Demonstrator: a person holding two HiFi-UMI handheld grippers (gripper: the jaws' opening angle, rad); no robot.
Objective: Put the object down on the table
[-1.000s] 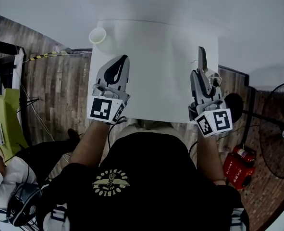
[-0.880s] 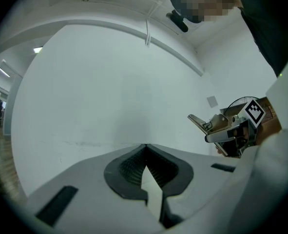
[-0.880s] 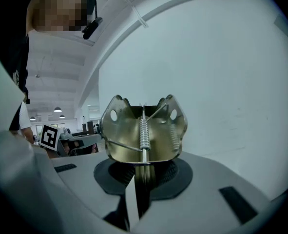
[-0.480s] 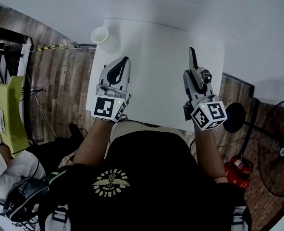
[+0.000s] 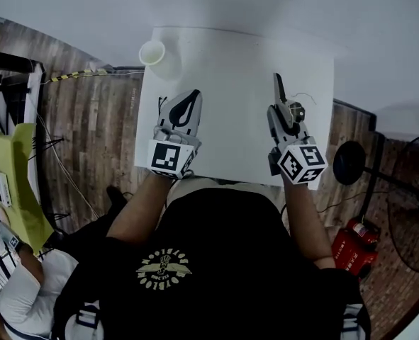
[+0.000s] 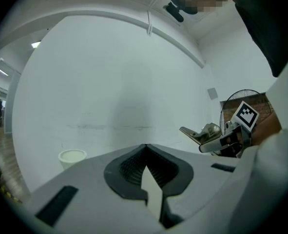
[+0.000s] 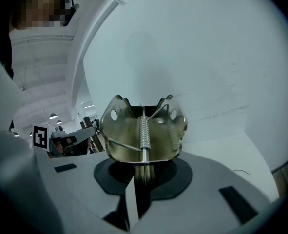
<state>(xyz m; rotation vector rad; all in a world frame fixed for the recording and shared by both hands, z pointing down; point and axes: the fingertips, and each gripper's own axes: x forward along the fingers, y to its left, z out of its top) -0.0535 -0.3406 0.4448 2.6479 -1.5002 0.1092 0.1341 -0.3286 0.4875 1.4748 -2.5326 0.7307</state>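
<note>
right gripper view: right gripper (image 7: pixel 137 106) holds a metal spring clip (image 7: pixel 122 135).

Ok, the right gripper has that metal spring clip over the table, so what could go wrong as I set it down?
1. The right gripper pinches the metal spring clip by its lower end only, most of it standing clear of the jaws; it may topple on release.
2. Its height above the table is unclear; released early, it could bounce toward the nearby right edge.
</note>
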